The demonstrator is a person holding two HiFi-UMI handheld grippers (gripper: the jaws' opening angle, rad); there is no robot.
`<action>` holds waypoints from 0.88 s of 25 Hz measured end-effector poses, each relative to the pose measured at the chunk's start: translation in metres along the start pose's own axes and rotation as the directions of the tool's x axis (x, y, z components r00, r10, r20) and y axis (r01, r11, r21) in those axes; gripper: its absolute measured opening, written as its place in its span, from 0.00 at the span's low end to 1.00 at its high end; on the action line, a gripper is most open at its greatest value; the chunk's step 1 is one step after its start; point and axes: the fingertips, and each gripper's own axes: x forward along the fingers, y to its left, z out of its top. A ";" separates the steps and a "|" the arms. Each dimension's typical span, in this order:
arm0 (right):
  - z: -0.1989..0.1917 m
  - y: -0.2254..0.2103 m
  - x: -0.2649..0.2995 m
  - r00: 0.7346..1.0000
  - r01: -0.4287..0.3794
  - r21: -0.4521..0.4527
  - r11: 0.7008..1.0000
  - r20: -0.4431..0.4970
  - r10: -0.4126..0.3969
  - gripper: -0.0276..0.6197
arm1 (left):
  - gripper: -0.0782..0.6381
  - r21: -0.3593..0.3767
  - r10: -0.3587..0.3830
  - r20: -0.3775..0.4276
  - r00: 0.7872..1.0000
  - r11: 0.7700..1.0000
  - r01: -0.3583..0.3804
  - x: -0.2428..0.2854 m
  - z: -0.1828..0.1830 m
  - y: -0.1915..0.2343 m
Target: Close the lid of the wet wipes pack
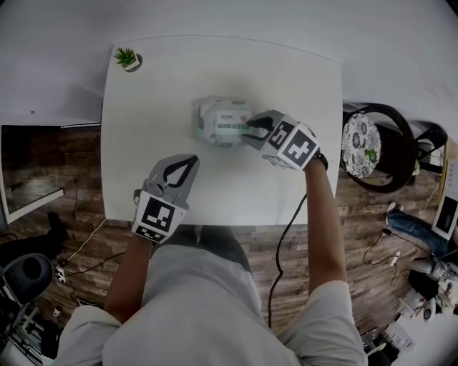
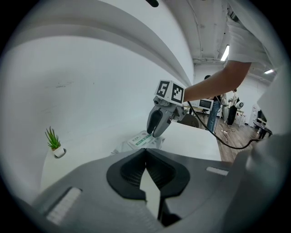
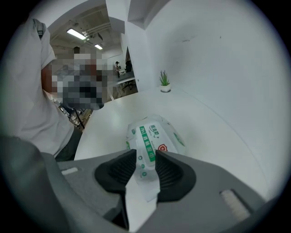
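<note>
Right hand-held gripper poised with jaws apart, gripping nothing; the wet wipes pack lies just ahead on the worktop, its lid flap loose between them and apparently still unsealed. Left hand-held gripper closed, empty.

An open-plan office or lab workspace. A white desk stands against a bare white wall on a wood-look floor. Cables trail over the floor, and a round chair sits off the desk's right edge. Strip lights hang above distant desks with a screen.
</note>
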 end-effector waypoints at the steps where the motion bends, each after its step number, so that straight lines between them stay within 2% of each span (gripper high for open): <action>1: -0.002 0.003 0.004 1.000 -0.004 -0.002 1.000 -0.007 0.004 0.25 | 0.12 0.001 0.001 -0.002 1.000 1.000 -0.001 -0.001 -0.001 0.000; 10: -0.010 0.005 0.022 1.000 0.012 0.053 0.999 -0.011 -0.011 0.25 | 0.12 0.001 0.020 -0.019 1.000 1.000 -0.020 -0.013 -0.011 0.005; 14: -0.011 0.003 0.025 0.999 0.018 0.047 0.999 -0.041 -0.017 0.25 | 0.12 0.001 0.012 -0.022 1.000 1.000 -0.012 -0.012 -0.013 0.003; 22: -0.012 -0.001 0.030 0.996 0.030 0.093 0.995 -0.081 -0.022 0.23 | 0.12 0.004 0.003 -0.025 1.000 1.000 -0.003 -0.007 -0.012 0.004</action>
